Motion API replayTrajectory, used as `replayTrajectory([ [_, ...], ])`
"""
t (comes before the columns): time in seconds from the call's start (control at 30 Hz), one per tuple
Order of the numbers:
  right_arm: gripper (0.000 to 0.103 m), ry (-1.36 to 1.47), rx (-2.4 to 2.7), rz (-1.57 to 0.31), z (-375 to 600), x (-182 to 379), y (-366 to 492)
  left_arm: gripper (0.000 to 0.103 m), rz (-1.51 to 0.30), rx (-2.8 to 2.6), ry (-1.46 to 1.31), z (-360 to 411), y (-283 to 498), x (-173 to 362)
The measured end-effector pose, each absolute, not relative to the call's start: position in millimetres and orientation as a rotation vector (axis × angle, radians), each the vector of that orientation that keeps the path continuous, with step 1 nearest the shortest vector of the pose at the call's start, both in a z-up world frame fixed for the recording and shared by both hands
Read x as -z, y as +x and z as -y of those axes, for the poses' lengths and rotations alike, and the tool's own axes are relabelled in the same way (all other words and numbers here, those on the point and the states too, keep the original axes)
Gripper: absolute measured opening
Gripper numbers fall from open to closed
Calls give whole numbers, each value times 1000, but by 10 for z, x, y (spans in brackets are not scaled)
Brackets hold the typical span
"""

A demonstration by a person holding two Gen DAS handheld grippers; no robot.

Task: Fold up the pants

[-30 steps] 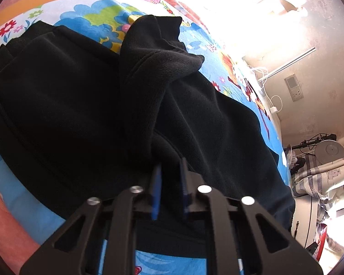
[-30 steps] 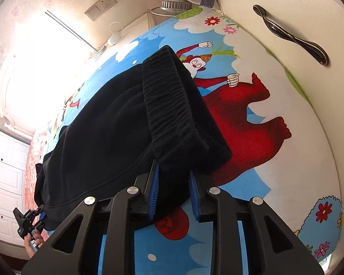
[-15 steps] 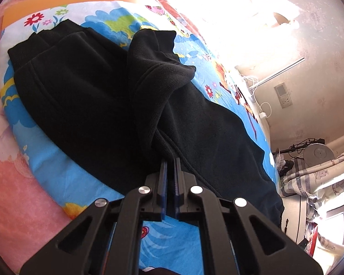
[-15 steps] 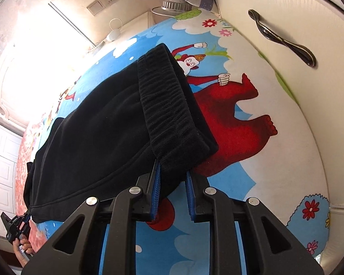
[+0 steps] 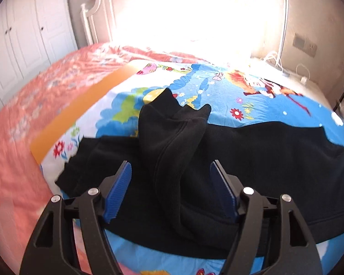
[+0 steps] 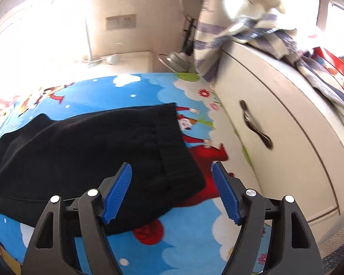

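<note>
**Both grippers let go of the black pants on the bed**

The pants (image 5: pixel 252 160) are one piece of thick black fleece, soft and matte. They lie spread across the cartoon blanket (image 5: pixel 217 91), folded along their length. In the left wrist view the leg ends (image 5: pixel 172 123) make a raised bump with a stitched seam, toward the blanket's far orange edge. In the right wrist view the ribbed elastic waistband (image 6: pixel 172 151) lies near the blanket's edge beside a white cabinet (image 6: pixel 286 160).

The blanket is smooth cloth, blue with flowers, clouds and a red figure. It lies on a pink-orange bedspread (image 5: pixel 23 149).

There are two grippers, each with two black fingers and blue ribbed pads. The left gripper (image 5: pixel 170 190) hangs above the leg part with its jaws wide and nothing pressed between them. The right gripper (image 6: pixel 172 191) is released in the same way above the waistband corner. Both pairs of jaws have just been opening: half a second ago each was clenched on a fold of the cloth, and now the cloth lies flat under them.

The cabinet has one curved metal handle (image 6: pixel 254 126), and a striped towel (image 6: pixel 252 29) hangs over its top.
</note>
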State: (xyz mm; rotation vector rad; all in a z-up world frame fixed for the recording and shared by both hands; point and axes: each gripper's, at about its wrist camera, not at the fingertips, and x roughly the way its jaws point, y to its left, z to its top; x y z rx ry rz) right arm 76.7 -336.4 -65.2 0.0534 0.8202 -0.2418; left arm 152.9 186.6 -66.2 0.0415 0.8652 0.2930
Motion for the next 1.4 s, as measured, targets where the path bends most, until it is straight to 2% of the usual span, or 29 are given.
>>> replayTrajectory([
  [0.13,72,-11,139,-892,2823,965,1040,71,-962,-351,364,-1560,2259,1067],
  [0.17,72,-24,127,-916,2734,1062,1087,66,-988,-361,408,-1550,2405,1182],
  [0.2,71,-47,132,-951,2645,1162,1124,35,-1022,-362,425,-1566,2528,1283],
  [0.23,71,-64,147,-983,2609,1258,1149,14,-1057,-360,406,-1642,2606,1352],
  [0.27,71,-65,151,-966,2600,1282,1121,10,-1056,-340,342,-1733,2614,1331],
  [0.37,72,-51,145,-978,2655,1289,1110,9,-905,-337,30,-2245,2259,909],
  [0.43,73,-50,141,-986,2651,1298,1126,9,-786,-378,-332,-2927,1724,713],
  [0.53,74,-66,150,-982,2620,1316,1114,8,-710,-449,-789,-3832,889,982],
  [0.63,75,-68,141,-993,2624,1313,1130,11,-721,-450,-941,-4222,404,1352],
  [0.67,75,-66,136,-997,2635,1313,1136,21,-701,-431,-952,-4261,289,1378],
  [0.7,75,-63,134,-1000,2644,1305,1149,35,-682,-409,-956,-4283,214,1381],
  [0.77,75,-54,133,-1006,2651,1289,1137,45,-657,-362,-992,-4338,168,1390],
  [0.87,75,-20,122,-1014,2674,1238,1108,45,-618,-271,-1075,-4406,239,1409],
  [1.03,75,-27,96,-996,2696,1203,986,45,-663,-244,-1120,-4464,592,1556],
  [1.13,78,-12,114,-1002,2770,1243,959,32,-685,-216,-1140,-4543,842,1671],
  [1.2,81,5,113,-1015,2801,1258,959,17,-699,-217,-1124,-4579,945,1643],
  [1.33,83,-3,112,-1019,2807,1268,949,15,-638,-263,-1038,-4402,646,1182],
  [1.4,83,-2,109,-1022,2808,1280,950,15,-622,-291,-1041,-4364,487,1141],
])
